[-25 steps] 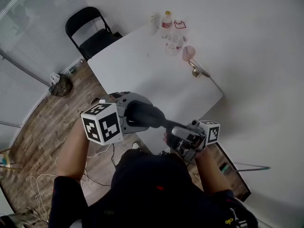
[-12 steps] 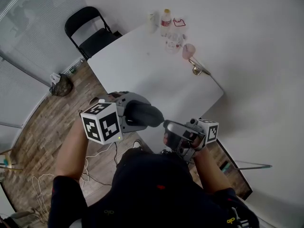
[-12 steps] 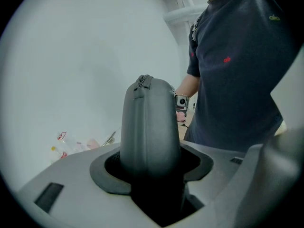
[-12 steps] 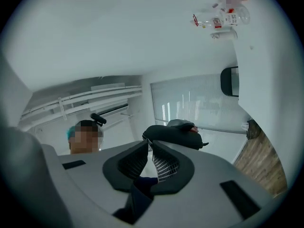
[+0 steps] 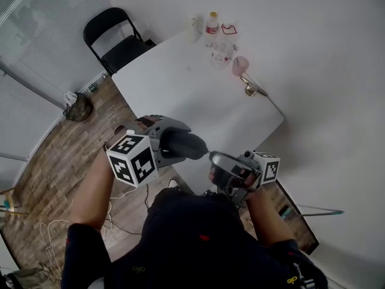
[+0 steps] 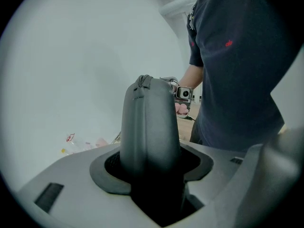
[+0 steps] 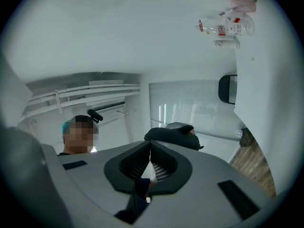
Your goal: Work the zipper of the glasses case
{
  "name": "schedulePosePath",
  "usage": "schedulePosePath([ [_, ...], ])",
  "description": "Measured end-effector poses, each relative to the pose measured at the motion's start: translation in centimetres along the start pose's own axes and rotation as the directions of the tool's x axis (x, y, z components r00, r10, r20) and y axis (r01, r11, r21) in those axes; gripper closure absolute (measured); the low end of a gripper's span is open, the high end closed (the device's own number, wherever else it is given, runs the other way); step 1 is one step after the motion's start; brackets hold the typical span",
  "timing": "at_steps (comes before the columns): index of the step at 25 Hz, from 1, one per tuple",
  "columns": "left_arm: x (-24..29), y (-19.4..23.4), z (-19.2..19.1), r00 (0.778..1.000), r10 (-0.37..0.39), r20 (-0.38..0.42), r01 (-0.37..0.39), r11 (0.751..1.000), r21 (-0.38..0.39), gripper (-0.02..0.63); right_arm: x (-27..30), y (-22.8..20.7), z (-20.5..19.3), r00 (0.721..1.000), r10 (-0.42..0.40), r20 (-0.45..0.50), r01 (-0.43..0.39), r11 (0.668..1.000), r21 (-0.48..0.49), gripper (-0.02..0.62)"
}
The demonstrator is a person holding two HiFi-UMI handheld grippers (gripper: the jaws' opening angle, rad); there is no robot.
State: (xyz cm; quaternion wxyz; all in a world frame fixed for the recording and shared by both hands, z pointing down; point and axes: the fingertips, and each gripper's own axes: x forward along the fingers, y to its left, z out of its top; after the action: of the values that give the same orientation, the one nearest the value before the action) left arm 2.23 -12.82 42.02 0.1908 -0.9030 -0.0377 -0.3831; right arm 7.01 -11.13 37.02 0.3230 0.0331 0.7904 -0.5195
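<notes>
Glasses case [image 6: 149, 127] looks light and stiff, clamped in the left gripper's [image 6: 151, 161] wide jaws. Right gripper [image 7: 151, 144] has just closed tight at its zipper end; the tab to pinch doesn't show.

Most of the white table [image 5: 180, 95] lies bare. Its middle, left edge and near part give wide room to pass across the top. The far corner and the right edge running from it are crowded: a bottle [image 5: 211, 23], some clear containers [image 5: 221, 54], a pink cup [image 5: 240, 65] and a brass-coloured object [image 5: 251, 90] stand close together. A black folding chair [image 5: 117, 41] blocks the floor at the far left edge. Above the near corner the dark glasses case [image 5: 183, 144] hangs in the air, with the person's torso [image 5: 198, 239] close behind, leaving little room.
</notes>
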Motion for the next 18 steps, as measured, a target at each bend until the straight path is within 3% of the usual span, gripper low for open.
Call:
schedulePosePath([
  [5,0.0,0.6,-0.6,0.996,0.074,-0.059,-0.072,0.997,0.033,0.328,0.1,0.0,0.4,0.992,-0.124,0.005,0.124,0.984,-0.125,0.577],
  [13,1.2,2.6,-2.5,0.964,0.176,-0.197,-0.156,0.981,0.113,0.330,1.1,0.3,1.5,0.953,-0.296,-0.067,0.257,0.905,-0.339,0.577],
  [15,1.6,2.9,-3.1,0.950,0.193,-0.245,-0.166,0.978,0.127,0.331,1.5,0.1,1.7,0.934,-0.347,-0.081,0.294,0.878,-0.378,0.577],
  [18,2.2,2.9,-4.3,0.927,0.195,-0.321,-0.159,0.978,0.133,0.333,2.2,-0.7,1.4,0.883,-0.456,-0.107,0.364,0.811,-0.457,0.575],
])
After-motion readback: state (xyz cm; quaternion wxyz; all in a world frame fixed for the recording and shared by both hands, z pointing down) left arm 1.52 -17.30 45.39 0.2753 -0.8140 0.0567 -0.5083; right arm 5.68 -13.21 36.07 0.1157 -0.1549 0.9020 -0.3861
